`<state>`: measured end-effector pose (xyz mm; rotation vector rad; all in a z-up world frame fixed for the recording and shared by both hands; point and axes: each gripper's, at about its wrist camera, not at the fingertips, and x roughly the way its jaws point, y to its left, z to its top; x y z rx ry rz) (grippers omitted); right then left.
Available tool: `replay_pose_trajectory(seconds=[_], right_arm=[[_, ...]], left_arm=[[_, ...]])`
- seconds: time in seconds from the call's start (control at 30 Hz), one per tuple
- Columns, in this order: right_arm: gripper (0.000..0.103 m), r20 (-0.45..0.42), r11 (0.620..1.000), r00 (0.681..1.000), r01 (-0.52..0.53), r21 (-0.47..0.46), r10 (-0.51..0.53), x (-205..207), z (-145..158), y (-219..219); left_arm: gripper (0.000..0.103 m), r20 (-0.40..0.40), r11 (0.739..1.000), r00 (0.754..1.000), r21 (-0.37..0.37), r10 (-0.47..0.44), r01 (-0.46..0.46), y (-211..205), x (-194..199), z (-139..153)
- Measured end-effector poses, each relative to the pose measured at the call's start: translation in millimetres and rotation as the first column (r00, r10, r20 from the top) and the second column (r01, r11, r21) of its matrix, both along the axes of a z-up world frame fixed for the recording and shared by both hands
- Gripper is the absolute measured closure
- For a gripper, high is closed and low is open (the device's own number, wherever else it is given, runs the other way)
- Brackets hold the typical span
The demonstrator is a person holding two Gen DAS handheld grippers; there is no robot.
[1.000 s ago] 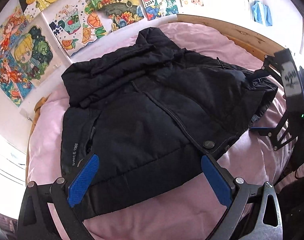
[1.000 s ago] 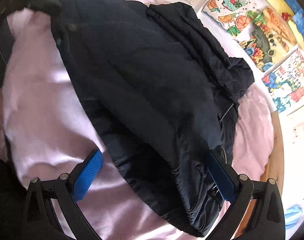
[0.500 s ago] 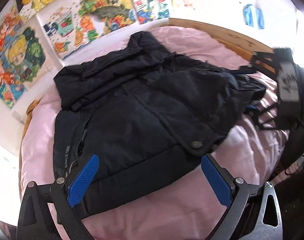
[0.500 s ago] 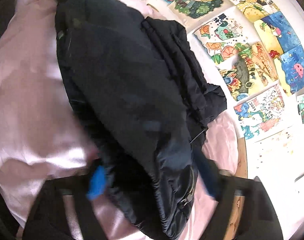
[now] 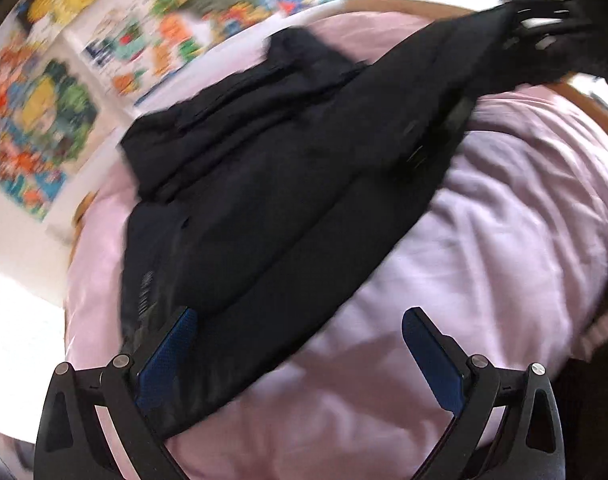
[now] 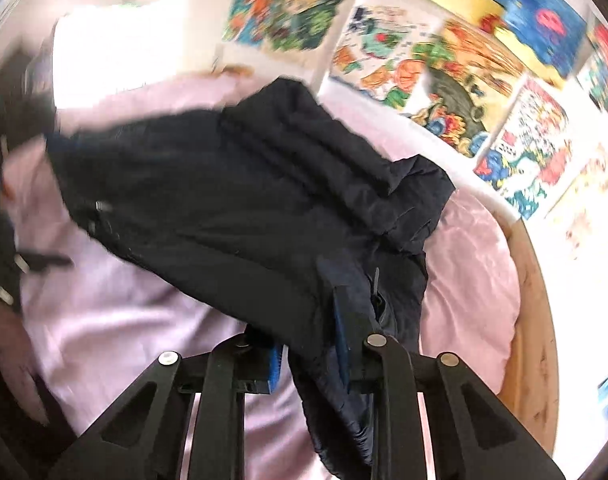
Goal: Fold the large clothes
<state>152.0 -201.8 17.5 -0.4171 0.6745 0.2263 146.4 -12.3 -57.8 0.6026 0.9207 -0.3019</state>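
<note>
A black puffer jacket point(image 5: 272, 200) lies spread on the pink bed sheet point(image 5: 504, 264). My left gripper point(image 5: 300, 336) is open low over the jacket's near hem. Its left pad point(image 5: 172, 348) lies against the fabric and its right pad point(image 5: 428, 348) is over bare sheet. In the right wrist view my right gripper point(image 6: 310, 346) has its jaws closing, with a bunched edge of the jacket point(image 6: 264, 200) pinched between the blue pads. The left wrist view shows the right gripper point(image 5: 544, 28) at the top right, holding that side of the jacket raised off the bed.
Colourful drawings point(image 6: 444, 64) cover the white wall behind the bed. A wooden bed frame point(image 6: 532, 320) curves round the pink sheet. A dark blurred shape point(image 6: 8, 220) sits at the left edge of the right wrist view.
My right gripper went from wide open to closed on the jacket's edge and rose, pulling that side up off the sheet. My left gripper sank slightly toward the hem and stayed open.
</note>
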Motion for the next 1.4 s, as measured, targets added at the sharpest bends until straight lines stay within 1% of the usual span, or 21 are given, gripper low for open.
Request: replay_pose_trajectory(seconds=[0.03,0.13,0.27,0.33,0.4,0.47,0.5,0.53,0.57,0.6,0.67,0.7,0.77,0.8,0.87,0.93,1.0,1.07,1.13,1.3,1.4], right_arm=[[0.086,0.002,0.999,1.0,0.012,0.035,-0.012,4.2,5.1,-5.2],[0.087,0.003,0.996,0.999,0.039,0.081,-0.039,8.9,9.3,-10.8],[0.088,0.003,0.991,0.998,0.067,0.112,-0.068,13.2,9.8,-17.9],[0.088,0.005,0.989,0.997,0.079,0.124,-0.08,13.3,10.1,-22.1],[0.088,0.01,0.988,0.996,0.086,0.127,-0.088,12.9,12.9,-22.8],[0.089,0.022,0.988,0.995,0.091,0.125,-0.095,13.6,15.1,-22.6],[0.089,0.027,0.988,0.995,0.095,0.122,-0.099,12.7,16.5,-22.6],[0.089,0.03,0.988,0.994,0.097,0.123,-0.101,13.1,16.8,-23.2],[0.089,0.015,0.987,0.995,0.1,0.126,-0.103,11.9,17.3,-21.4],[0.089,0.013,0.987,0.995,0.1,0.127,-0.102,11.6,17.1,-21.0],[0.092,0.013,0.989,0.995,0.093,0.117,-0.095,10.0,14.8,-17.8],[0.093,0.01,0.99,0.996,0.086,0.108,-0.088,8.3,13.3,-15.0],[0.094,0.009,0.993,0.997,0.079,0.088,-0.08,5.0,10.4,-11.3],[0.094,0.002,0.993,0.997,0.076,0.089,-0.076,3.5,8.4,-11.9],[0.095,-0.005,0.992,0.997,0.082,0.097,-0.082,-1.6,8.8,-12.2],[0.095,-0.007,0.99,0.996,0.093,0.105,-0.093,-8.4,11.0,-15.9],[0.095,0.005,0.988,0.994,0.106,0.109,-0.107,-19.3,17.7,-21.4],[0.095,0.03,0.987,0.992,0.116,0.109,-0.12,-34.4,28.8,-28.2],[0.095,0.048,0.983,0.989,0.13,0.132,-0.137,-50.7,41.1,-36.9],[0.095,-0.008,0.962,0.988,0.149,0.227,-0.152,-99.4,54.9,-52.4],[0.095,-0.005,0.967,0.992,0.123,0.223,-0.125,-128.1,62.5,-52.1]], left_arm=[[0.0,0.013,0.999,0.999,0.001,0.042,-0.042,6.9,5.6,1.5],[0.001,0.049,0.991,0.99,-0.021,0.13,-0.129,24.3,16.9,10.2],[0.016,0.108,0.973,0.967,-0.052,0.23,-0.225,45.4,26.0,23.2],[0.021,0.134,0.966,0.957,-0.059,0.257,-0.251,52.2,27.3,27.8],[0.023,0.17,0.964,0.949,-0.051,0.264,-0.259,53.9,25.6,32.0],[0.036,0.207,0.962,0.939,-0.045,0.273,-0.27,55.8,23.6,37.4],[0.039,0.212,0.961,0.938,-0.052,0.275,-0.27,56.9,22.7,40.1],[0.047,0.208,0.961,0.938,-0.071,0.278,-0.269,59.0,23.0,42.2],[0.06,0.197,0.96,0.94,-0.094,0.277,-0.263,61.1,23.2,44.5],[0.065,0.186,0.96,0.944,-0.11,0.273,-0.256,61.4,23.3,45.6],[0.085,0.176,0.964,0.951,-0.12,0.256,-0.237,59.4,22.9,45.5],[0.085,0.179,0.965,0.951,-0.116,0.253,-0.235,57.9,22.7,44.7],[0.09,0.198,0.97,0.951,-0.103,0.238,-0.221,53.6,19.4,45.2],[0.09,0.201,0.969,0.95,-0.11,0.24,-0.222,52.6,16.9,46.4],[0.092,0.204,0.962,0.946,-0.154,0.253,-0.224,53.5,9.3,54.2],[0.093,0.23,0.955,0.936,-0.199,0.264,-0.221,52.7,-4.6,66.2],[0.093,0.24,0.947,0.933,-0.24,0.269,-0.211,49.7,-20.4,75.3],[0.094,0.241,0.943,0.935,-0.271,0.26,-0.192,44.3,-40.9,82.3],[0.094,0.243,0.948,0.94,-0.265,0.239,-0.173,38.0,-61.8,88.7],[0.094,0.217,0.946,0.952,-0.289,0.216,-0.148,43.0,-100.5,113.1],[0.094,0.218,0.942,0.956,-0.314,0.196,-0.121,48.2,-114.2,130.4]])
